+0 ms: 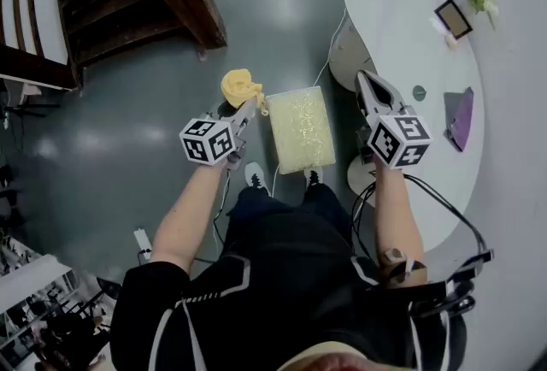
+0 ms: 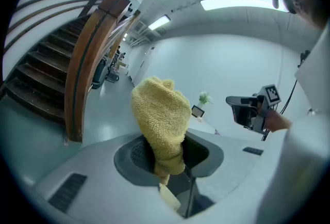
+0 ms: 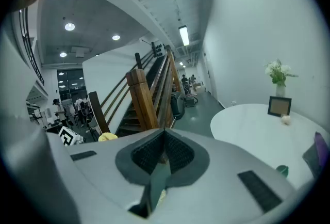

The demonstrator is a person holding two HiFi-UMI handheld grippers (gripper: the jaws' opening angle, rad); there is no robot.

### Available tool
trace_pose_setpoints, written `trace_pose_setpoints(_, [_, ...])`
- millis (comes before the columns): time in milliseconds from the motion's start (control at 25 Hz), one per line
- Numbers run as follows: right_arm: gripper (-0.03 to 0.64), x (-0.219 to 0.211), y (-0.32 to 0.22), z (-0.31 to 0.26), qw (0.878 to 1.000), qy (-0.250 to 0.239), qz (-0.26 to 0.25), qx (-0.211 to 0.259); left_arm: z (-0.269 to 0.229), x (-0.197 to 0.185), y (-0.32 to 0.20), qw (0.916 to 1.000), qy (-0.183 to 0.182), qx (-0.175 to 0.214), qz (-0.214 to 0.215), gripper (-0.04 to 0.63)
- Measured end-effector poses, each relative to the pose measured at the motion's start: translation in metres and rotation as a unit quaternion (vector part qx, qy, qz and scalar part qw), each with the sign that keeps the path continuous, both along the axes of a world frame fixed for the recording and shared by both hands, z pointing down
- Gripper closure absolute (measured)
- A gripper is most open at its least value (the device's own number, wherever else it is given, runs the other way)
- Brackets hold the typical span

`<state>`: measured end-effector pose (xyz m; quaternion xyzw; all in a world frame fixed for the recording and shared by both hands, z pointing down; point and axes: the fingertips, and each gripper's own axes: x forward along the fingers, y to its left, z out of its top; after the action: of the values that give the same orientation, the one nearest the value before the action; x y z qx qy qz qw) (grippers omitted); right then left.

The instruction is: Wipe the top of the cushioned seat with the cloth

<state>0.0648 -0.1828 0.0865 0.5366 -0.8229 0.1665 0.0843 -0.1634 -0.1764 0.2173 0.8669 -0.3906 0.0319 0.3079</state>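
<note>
Table: the white table [image 1: 402, 10] is on my right. I don't need it for this job.
Seat: the cushioned seat [image 1: 299, 128] is right below me, in front of my shoes. Its pale yellow top looks padded, so I think it will sink a little when I press.
Right gripper: my right gripper [image 3: 164, 152] is up near the table edge, its jaws closed on nothing.
Left gripper: my left gripper [image 2: 166, 153] pinches the cloth at its bottom end.
Cloth: the yellow cloth [image 2: 161, 112] is fluffy and bunched up. It is in the air just left of the seat, not touching it. I think it is light, floppy and hard to hurt.
Where to hold: low on the bunch, and tight, so the big loose part can rub.
</note>
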Motion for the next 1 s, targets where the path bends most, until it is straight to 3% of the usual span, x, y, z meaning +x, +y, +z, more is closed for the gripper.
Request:
trace_pose_setpoints(160, [0.611,0.005,0.013,-0.029,1.0,0.012,-0.009,0.023,-0.056,-0.004,0.021,0.9989,0.041,0.022,-0.002,0.494])
trace_pose_setpoints(360, [0.611,0.004,0.013,-0.078,0.998,0.019,-0.018,0.066,-0.142,-0.015,0.021,0.9931,0.04,0.109,-0.021,0.494])
trace_pose_setpoints(520, [0.611,0.0,0.01,-0.102,0.996,0.018,-0.028,0.08,-0.203,-0.024,0.033,0.9809,0.057,0.186,-0.013,0.495])
trace_pose_setpoints(680, [0.611,0.001,0.01,-0.128,0.994,0.021,-0.046,0.1,-0.23,-0.026,0.037,0.9792,0.039,0.199,-0.007,0.495])
trace_pose_setpoints(840, [0.611,-0.003,0.002,-0.145,0.992,0.011,-0.063,0.107,-0.259,-0.029,0.027,0.9751,0.055,0.213,-0.033,0.494])
trace_pose_setpoints(1000, [0.611,-0.005,0.006,-0.15,0.99,0.029,-0.071,0.115,-0.271,-0.022,0.028,0.9677,0.012,0.247,-0.047,0.494])
